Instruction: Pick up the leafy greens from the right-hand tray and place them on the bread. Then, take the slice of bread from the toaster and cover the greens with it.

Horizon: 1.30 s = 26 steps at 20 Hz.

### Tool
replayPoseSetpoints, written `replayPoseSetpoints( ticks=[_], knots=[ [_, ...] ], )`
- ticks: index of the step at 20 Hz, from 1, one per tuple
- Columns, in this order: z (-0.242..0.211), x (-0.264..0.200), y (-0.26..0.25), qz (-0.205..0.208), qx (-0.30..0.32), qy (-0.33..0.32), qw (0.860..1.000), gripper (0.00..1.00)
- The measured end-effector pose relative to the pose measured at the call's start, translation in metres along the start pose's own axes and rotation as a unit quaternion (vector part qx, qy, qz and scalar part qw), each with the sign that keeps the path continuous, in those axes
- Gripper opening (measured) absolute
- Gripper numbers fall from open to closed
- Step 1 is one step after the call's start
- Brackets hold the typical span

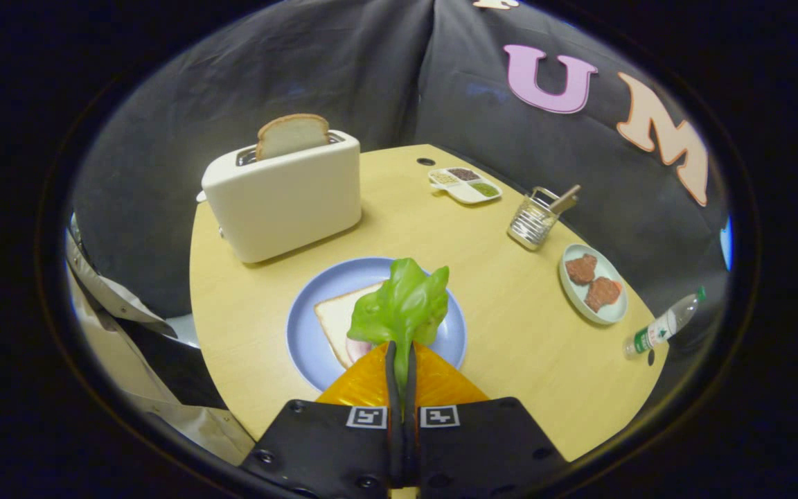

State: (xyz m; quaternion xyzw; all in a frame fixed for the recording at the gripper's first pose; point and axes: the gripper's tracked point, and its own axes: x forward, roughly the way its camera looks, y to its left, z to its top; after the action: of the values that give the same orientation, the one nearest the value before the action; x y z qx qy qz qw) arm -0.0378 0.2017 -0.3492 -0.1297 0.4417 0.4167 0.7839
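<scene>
Now the gripper (399, 364) has its jaws pinched tight on the leafy greens (402, 305), held just ahead over the bread (335, 320); they look light and floppy, best held by the stem.

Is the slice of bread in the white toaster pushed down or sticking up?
Sticking up: the tan-crusted bread slice rises above the white toaster's slot.

Glossy plastic greens (402, 305), pale wood table (510, 326)
</scene>
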Motion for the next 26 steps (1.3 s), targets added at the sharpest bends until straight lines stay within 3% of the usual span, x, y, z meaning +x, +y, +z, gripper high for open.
replayPoseSetpoints(
  ticks=[8, 14, 21, 26],
  knots=[
    [0.015, 0.030, 0.033, 0.029, -0.014, 0.009, 0.999, 0.04],
    [0.002, 0.052, 0.050, 0.054, -0.013, 0.034, 0.998, 0.04],
    [-0.011, 0.067, 0.037, 0.030, -0.022, 0.057, 0.998, 0.30],
    [-0.010, 0.065, 0.042, 0.025, -0.032, 0.061, 0.997, 0.75]
  ],
)
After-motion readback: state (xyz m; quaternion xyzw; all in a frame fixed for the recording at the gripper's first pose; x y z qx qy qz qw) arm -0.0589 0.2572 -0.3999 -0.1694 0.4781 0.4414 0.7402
